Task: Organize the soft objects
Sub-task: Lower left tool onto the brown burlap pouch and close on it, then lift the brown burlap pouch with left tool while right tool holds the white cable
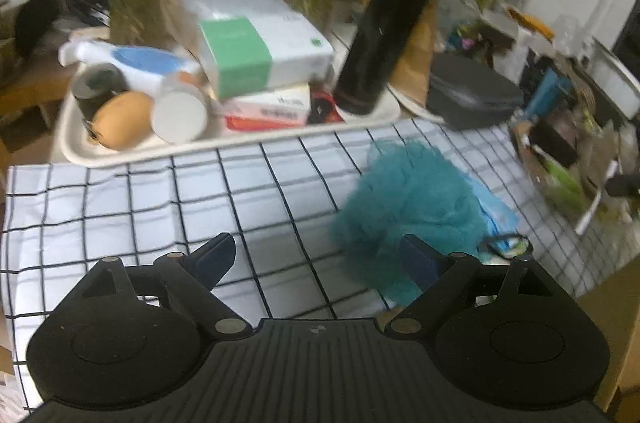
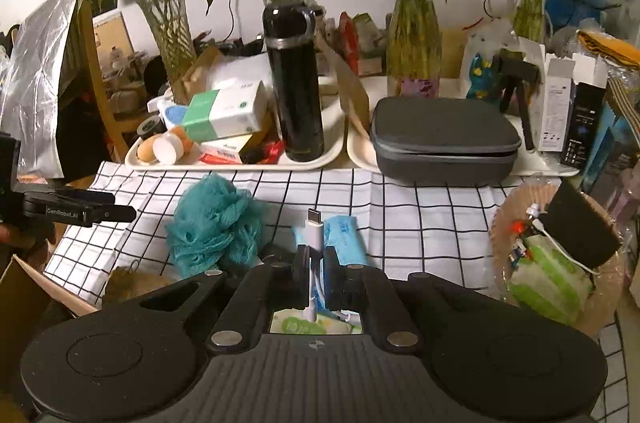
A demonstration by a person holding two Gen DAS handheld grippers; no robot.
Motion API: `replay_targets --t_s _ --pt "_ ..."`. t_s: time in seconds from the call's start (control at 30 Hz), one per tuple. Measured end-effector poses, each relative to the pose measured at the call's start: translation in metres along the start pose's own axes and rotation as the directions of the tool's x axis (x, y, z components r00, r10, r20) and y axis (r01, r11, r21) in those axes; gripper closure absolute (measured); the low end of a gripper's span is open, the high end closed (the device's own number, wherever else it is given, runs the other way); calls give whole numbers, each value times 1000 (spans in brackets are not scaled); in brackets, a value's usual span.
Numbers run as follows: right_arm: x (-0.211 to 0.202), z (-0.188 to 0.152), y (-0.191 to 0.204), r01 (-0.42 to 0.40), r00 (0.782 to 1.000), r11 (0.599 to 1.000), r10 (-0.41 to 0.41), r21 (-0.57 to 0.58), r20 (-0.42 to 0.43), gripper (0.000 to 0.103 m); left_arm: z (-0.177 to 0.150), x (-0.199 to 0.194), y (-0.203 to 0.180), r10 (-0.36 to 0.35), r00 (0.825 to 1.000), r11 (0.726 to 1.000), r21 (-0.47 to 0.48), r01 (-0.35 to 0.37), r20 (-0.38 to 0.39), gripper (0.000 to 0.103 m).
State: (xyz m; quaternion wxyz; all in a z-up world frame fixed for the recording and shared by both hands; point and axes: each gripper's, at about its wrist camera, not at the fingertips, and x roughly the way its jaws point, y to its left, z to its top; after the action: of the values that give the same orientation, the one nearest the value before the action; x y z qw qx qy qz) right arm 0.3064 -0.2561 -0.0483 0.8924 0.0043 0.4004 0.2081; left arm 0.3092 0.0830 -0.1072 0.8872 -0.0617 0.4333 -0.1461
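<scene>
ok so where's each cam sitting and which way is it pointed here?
Left wrist: on the left gripper, looking along its open fingers across the checked cloth at the teal mesh pouf and the tray behind it.
Right wrist: on the right gripper, facing the same clutter; its fingers are shut on a white USB cable. The left gripper shows at the left edge.
Shared: pouf, black flask, grey case, cloth.
</scene>
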Motion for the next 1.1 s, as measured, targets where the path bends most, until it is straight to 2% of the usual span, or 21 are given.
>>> replay_targets --t_s 0.1,0.23,0.4,0.47,0.53,0.6,0.67,0.7,0.8,0.83,0.87,0.9,0.97,1.03,1.1 --pt "5 1 1 -8 1000 1000 8 -2 -14 94 -2 8 5 -51 996 999 -11 50 -68 13" --pt "9 3 0 -18 999 1000 18 0 -27 99 -8 18 9 -103 983 994 7 105 -152 13" --pt "13 4 2 -29 999 1000 29 -6 -39 100 -14 27 11 -155 965 985 39 167 -212 15" --pt "16 4 2 -23 999 1000 23 -9 -46 100 -17 30 9 -174 957 980 58 192 -230 24" --pt "18 5 0 -16 999 1000 15 -6 -50 99 -19 32 5 -185 952 973 86 212 -245 27" --pt "19 5 -3 -18 998 1000 19 6 -54 99 -23 36 1 -174 947 968 129 215 -269 33" --pt "22 5 -7 -22 998 999 23 26 -66 98 -28 40 -3 -163 939 962 164 219 -302 46" --pt "24 5 -9 -23 997 999 26 36 -73 98 -31 44 -4 -151 936 959 181 217 -319 47" --pt "29 4 -13 -12 996 999 15 40 -90 98 -36 42 -9 -141 939 947 232 220 -313 53" --pt "30 4 -13 -5 995 999 9 39 -95 95 -38 41 -11 -135 940 945 245 217 -312 61" --pt "32 4 -14 2 995 999 2 38 -99 86 -39 41 -11 -134 939 945 245 217 -316 81" --pt "33 5 -16 11 995 999 -7 38 -103 81 -39 42 -9 -133 936 947 238 217 -325 91" --pt "37 5 -21 39 993 998 -34 44 -115 59 -40 42 -8 -136 936 949 228 217 -325 93" --pt "42 5 -27 58 991 996 -50 64 -127 54 -40 40 -8 -124 941 949 238 205 -314 95" --pt "51 2 -34 71 986 992 -55 101 -158 54 -39 39 -9 -120 946 951 238 196 -302 95"
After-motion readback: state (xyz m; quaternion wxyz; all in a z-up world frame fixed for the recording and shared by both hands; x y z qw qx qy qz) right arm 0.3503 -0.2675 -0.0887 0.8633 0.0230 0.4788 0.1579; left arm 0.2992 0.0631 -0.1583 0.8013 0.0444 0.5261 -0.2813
